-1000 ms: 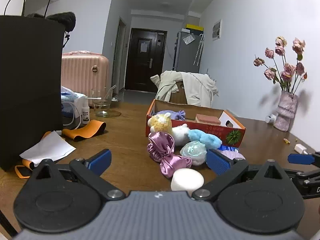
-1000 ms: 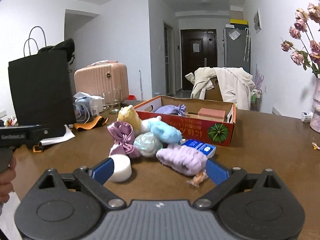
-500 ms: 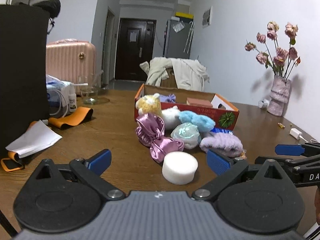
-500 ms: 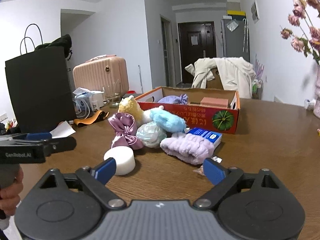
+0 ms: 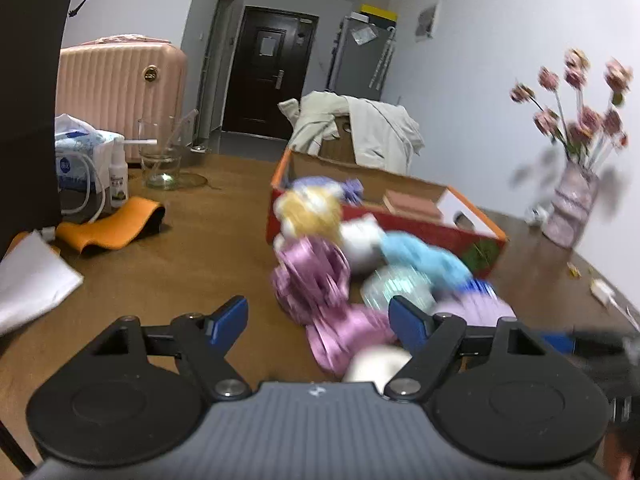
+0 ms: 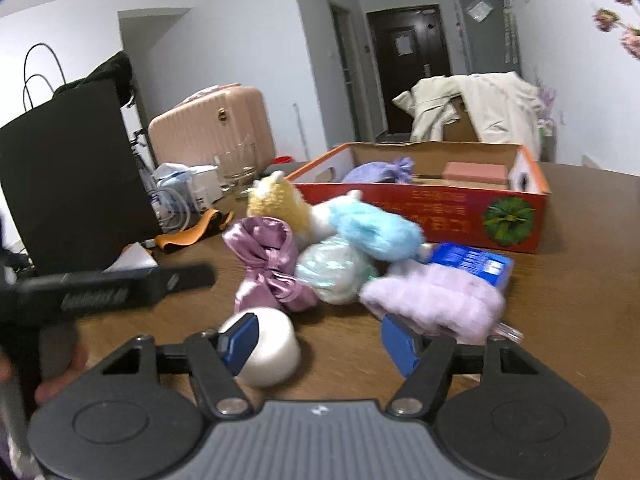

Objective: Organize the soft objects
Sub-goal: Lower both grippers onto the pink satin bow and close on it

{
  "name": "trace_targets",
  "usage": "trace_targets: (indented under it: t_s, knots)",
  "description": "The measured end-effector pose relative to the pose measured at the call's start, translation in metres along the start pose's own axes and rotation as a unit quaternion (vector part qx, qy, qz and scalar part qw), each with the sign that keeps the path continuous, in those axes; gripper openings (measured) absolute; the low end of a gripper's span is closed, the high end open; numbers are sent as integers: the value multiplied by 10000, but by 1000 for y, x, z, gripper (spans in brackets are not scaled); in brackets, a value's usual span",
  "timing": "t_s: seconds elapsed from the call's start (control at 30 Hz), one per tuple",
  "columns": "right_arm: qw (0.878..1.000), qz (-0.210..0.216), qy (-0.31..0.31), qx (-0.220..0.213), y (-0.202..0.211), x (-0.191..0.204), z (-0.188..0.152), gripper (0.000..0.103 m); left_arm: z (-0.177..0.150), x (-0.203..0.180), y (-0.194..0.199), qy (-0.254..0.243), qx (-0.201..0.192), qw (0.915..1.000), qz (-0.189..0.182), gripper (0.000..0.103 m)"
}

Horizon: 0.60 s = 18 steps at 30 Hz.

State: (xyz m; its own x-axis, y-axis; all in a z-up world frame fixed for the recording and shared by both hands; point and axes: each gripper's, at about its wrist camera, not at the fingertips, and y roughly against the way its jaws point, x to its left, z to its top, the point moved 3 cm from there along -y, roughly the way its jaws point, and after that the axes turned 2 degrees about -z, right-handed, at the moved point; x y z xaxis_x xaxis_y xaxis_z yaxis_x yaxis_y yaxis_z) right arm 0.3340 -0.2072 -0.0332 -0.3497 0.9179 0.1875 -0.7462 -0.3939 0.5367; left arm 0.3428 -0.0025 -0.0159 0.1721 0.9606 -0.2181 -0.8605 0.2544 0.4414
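A heap of soft things lies on the brown table before an open red cardboard box (image 6: pixel 440 216): a pink satin scrunchie (image 6: pixel 268 264), a yellow plush (image 6: pixel 276 204), a blue plush (image 6: pixel 376 232), a pale green puff (image 6: pixel 332 268), a lilac fluffy band (image 6: pixel 436 300) and a white round sponge (image 6: pixel 272 348). My left gripper (image 5: pixel 318 322) is open just short of the scrunchie (image 5: pixel 312 276); this view is blurred. My right gripper (image 6: pixel 318 344) is open, its left finger (image 6: pixel 240 340) in front of the sponge. The box holds a purple scrunchie (image 6: pixel 376 170) and a pink block (image 6: pixel 476 172).
A black paper bag (image 6: pixel 68 176) stands at the left, with an orange band (image 5: pixel 108 228), paper, a spray bottle and a glass (image 5: pixel 160 160) near it. A blue packet (image 6: pixel 472 264) lies by the box. A vase of pink flowers (image 5: pixel 572 208) stands at the right.
Both grippers have moved forward toward the heap. The left gripper has swung so the sponge sits lower right under its right finger. Both stay open.
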Motion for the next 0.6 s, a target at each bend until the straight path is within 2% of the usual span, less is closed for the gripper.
trace_targets:
  t_s: [0.17, 0.2, 0.23, 0.27, 0.3, 0.33, 0.37, 0.47, 0.5, 0.53, 0.57, 0.6]
  knots:
    - [9996, 227, -40, 167, -46, 20, 12, 68, 24, 16, -45, 59, 211, 9994, -279, 82]
    - [9996, 216, -41, 199, -52, 24, 13, 68, 26, 19, -56, 130, 303, 9989, -322, 76]
    - [9995, 206, -47, 232, -61, 27, 14, 68, 27, 22, -63, 172, 363, 9986, -355, 60]
    - [9994, 182, -68, 272, -67, 29, 15, 68, 27, 27, -70, 244, 469, 9981, -324, 49]
    - [9994, 164, -69, 302, -73, 32, 16, 67, 26, 31, -75, 323, 537, 9974, -349, 33]
    - [9995, 143, -43, 286, -76, 34, 15, 64, 25, 34, -76, 407, 570, 9966, -441, 24]
    - [9996, 65, -9, 286, -79, 36, 15, 54, 22, 38, -76, 540, 611, 9952, -539, 22]
    - [9997, 51, -41, 220, -80, 37, 14, 31, 18, 46, -65, 736, 545, 9937, -639, 18]
    - [9997, 74, -62, 213, -79, 36, 15, 29, 18, 49, -61, 771, 517, 9936, -639, 17]
    - [9998, 89, -56, 185, -77, 37, 16, 22, 18, 50, -57, 809, 505, 9934, -637, 17]
    - [9999, 72, -16, 144, -75, 39, 18, 13, 18, 53, -53, 870, 499, 9930, -619, 16]
    - [9999, 66, 28, 119, -73, 40, 19, 11, 19, 54, -48, 924, 477, 9927, -617, 16]
